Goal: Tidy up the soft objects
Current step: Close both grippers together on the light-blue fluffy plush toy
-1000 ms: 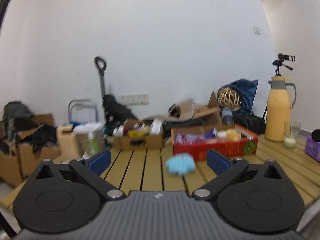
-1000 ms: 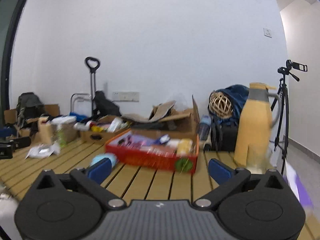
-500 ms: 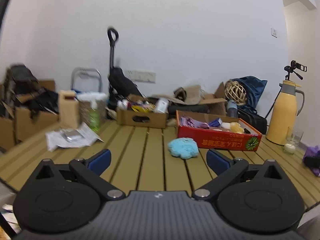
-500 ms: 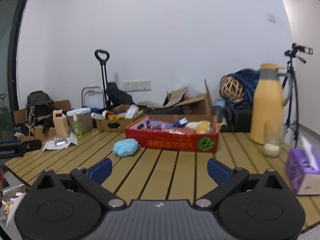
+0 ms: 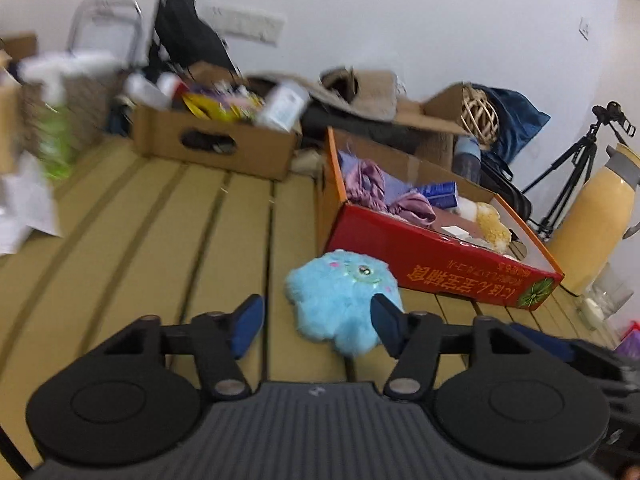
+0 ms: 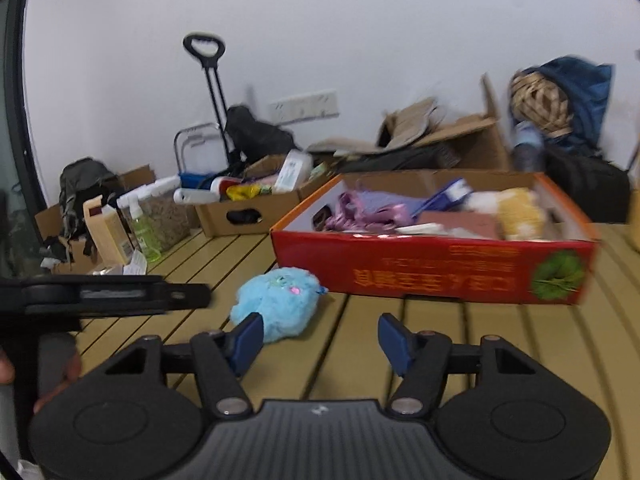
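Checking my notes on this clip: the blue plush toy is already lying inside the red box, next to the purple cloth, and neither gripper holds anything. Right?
Not quite. The blue plush toy lies on the slatted table, just outside the red box, as the left wrist view shows. The purple cloth is in the box, and neither gripper holds anything.

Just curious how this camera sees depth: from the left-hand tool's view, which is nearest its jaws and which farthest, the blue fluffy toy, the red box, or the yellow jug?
1. Blue fluffy toy, right at the closing jaws.
2. Red box, behind it, rightward.
3. Yellow jug, far right.
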Demonstrator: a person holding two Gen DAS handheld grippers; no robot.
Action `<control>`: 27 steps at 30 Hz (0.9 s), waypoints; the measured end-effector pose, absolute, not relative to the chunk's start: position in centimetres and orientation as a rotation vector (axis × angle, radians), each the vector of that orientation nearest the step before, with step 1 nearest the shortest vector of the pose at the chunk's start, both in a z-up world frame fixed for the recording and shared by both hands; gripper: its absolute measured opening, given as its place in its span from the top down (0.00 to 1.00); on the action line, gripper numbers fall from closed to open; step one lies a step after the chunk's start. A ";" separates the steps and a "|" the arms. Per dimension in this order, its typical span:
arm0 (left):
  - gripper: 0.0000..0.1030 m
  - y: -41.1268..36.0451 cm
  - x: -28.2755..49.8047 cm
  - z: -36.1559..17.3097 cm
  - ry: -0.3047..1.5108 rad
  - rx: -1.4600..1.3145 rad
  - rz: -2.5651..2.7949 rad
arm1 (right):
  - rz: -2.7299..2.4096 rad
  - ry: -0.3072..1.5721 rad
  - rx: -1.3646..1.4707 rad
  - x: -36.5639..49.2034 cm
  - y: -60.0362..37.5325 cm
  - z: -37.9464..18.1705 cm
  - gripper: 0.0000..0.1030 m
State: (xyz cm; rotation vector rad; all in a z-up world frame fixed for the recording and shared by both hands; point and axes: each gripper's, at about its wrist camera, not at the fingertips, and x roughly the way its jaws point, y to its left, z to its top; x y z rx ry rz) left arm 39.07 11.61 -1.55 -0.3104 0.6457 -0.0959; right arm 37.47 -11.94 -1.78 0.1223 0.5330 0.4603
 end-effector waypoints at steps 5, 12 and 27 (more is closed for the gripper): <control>0.52 13.1 42.9 -4.1 0.746 -0.434 -0.111 | 0.519 0.617 0.149 42.9 -8.9 -4.3 0.46; 0.73 13.8 43.2 -4.4 0.737 -0.509 -0.176 | 0.602 0.646 0.238 44.9 -8.0 -5.9 0.70; 0.76 5.7 25.4 -0.6 0.631 -0.530 -0.304 | 0.627 0.545 0.171 28.5 -16.8 -0.5 0.76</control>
